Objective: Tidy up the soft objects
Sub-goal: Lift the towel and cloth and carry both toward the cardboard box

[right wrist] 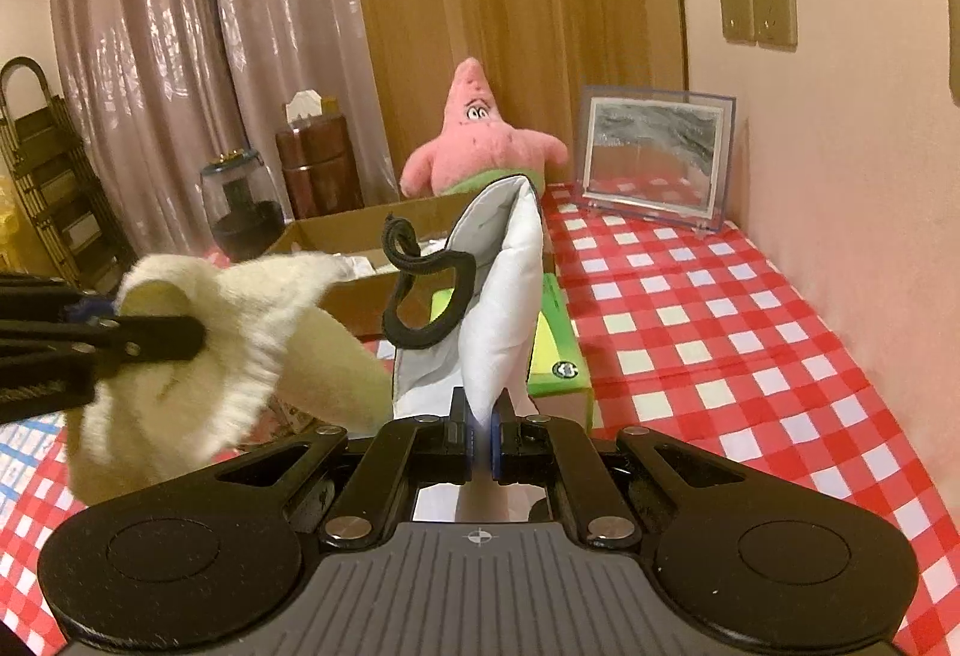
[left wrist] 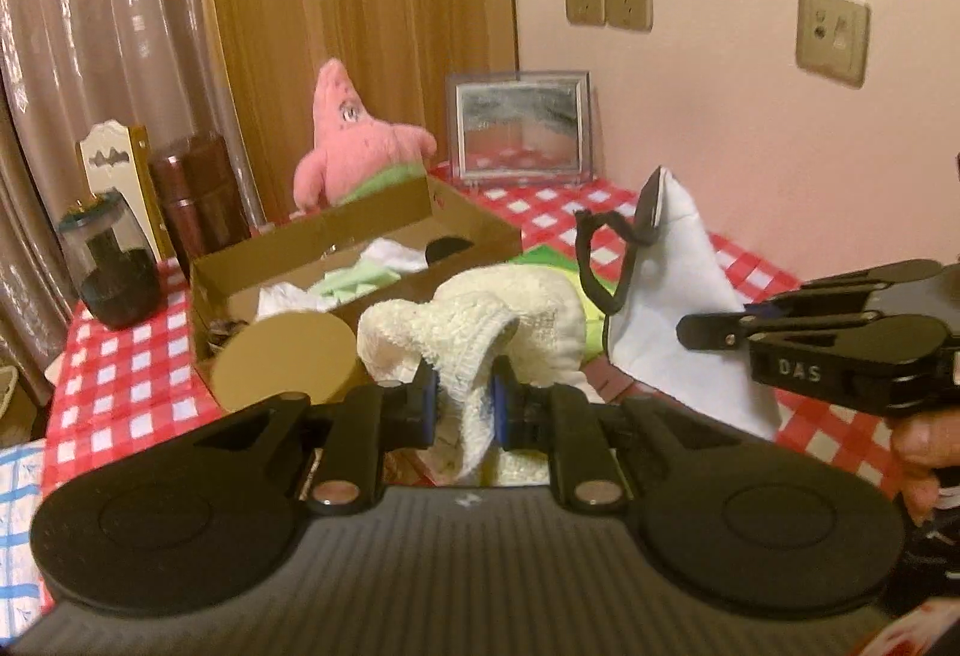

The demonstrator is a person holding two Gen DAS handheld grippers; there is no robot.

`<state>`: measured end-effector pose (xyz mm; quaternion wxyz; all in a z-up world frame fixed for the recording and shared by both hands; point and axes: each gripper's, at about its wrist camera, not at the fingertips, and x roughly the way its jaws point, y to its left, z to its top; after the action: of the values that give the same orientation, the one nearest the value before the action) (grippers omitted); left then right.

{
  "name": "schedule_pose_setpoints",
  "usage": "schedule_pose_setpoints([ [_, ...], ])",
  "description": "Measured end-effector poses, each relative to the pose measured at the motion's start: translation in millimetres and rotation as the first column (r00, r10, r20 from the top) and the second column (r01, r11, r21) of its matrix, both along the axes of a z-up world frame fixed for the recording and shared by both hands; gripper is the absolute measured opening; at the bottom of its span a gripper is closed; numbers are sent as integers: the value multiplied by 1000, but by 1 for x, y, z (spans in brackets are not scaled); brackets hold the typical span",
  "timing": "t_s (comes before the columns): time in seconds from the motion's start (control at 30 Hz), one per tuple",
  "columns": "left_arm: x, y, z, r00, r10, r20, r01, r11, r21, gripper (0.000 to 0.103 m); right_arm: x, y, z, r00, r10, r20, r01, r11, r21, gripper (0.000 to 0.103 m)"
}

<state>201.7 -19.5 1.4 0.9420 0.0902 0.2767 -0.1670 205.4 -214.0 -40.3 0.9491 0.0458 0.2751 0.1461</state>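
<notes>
Leftmost, the left gripper (left wrist: 462, 404) is angled downward over the worktop (left wrist: 132, 356), its blue pads pinched on a cream knitted hat (left wrist: 480, 320) that bunches up above the fingers and hangs below them, clear of the checked cloth. Beside it the right gripper (right wrist: 480, 440) points the same way, tilted down, its jaws all but closed on the lower edge of a white cloth bag (right wrist: 498, 296) whose black strap (right wrist: 420, 290) loops off to one side; the bag stands up from the fingers.

Only the left wrist view shows a hand (left wrist: 918, 452) wrapped on the right gripper's handle at the far right edge, and the contents of the cardboard box (left wrist: 360, 260): white and pale green cloths lying inside, with a round tan disc (left wrist: 282, 362) in front of it. That view also takes in a blue-and-white cloth (left wrist: 18, 512) at the lower left edge.

Only the right wrist view shows a green box (right wrist: 558, 350) lying on the worktop just behind the bag, and a dark folding rack (right wrist: 48, 176) by the curtain at far left. Both views share the pink star-shaped plush toy (right wrist: 480, 146) behind the box and the framed picture (right wrist: 654, 164) against the wall.
</notes>
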Motion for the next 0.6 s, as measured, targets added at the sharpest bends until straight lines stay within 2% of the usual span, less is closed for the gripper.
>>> schedule_pose_setpoints([
  [0.3,-30,16,36,999,-10,37,10,1000,17,15,-16,0,23,999,8,37,-8,1000,10,5],
  [0.6,-48,43,63,999,0,37,1,1000,-13,15,-22,4,43,997,34,66,-35,999,11,5],
])
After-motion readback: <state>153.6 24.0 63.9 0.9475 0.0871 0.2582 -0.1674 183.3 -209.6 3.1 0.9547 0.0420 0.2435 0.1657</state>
